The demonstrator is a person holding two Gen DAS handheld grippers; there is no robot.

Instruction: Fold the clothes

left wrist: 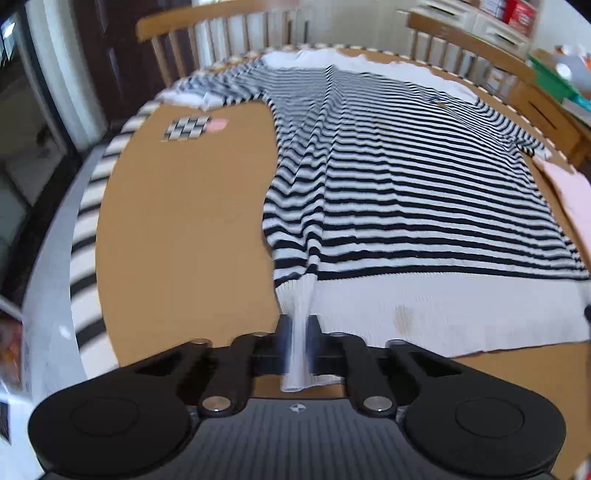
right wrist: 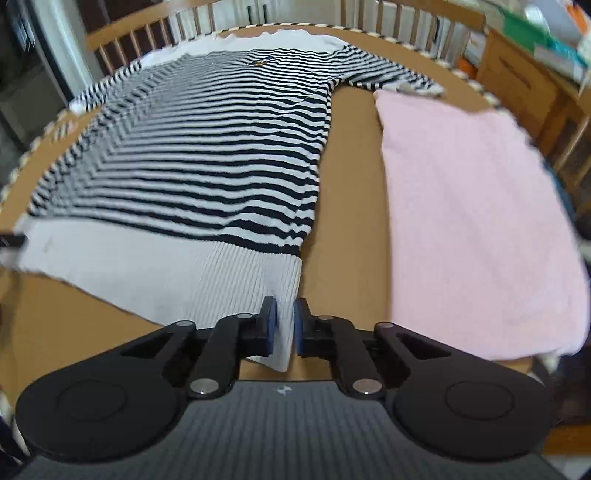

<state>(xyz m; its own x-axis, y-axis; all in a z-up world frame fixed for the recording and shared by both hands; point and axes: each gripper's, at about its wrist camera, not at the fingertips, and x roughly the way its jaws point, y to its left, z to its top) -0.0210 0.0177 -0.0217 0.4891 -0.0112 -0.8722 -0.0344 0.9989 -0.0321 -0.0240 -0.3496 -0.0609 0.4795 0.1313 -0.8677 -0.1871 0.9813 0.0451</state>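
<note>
A black-and-white striped sweater [left wrist: 406, 177] with a wide white ribbed hem lies spread face up on the brown table [left wrist: 177, 229]. In the left wrist view my left gripper [left wrist: 298, 325] is shut on the hem's left corner, and the fabric bunches into a ridge running up from the pinch. Seen from the right wrist, the sweater [right wrist: 192, 155] shows a small yellow emblem near the collar. My right gripper [right wrist: 285, 314] is shut on the hem's right corner, with white ribbed cloth between its blue pads.
A folded pink cloth [right wrist: 476, 221] lies on the table right of the sweater. A checkered marker with a pink tag [left wrist: 194, 127] sits at the far left. Wooden chairs [left wrist: 229, 33] ring the table's far side; shelves with boxes [left wrist: 517, 18] stand at the right.
</note>
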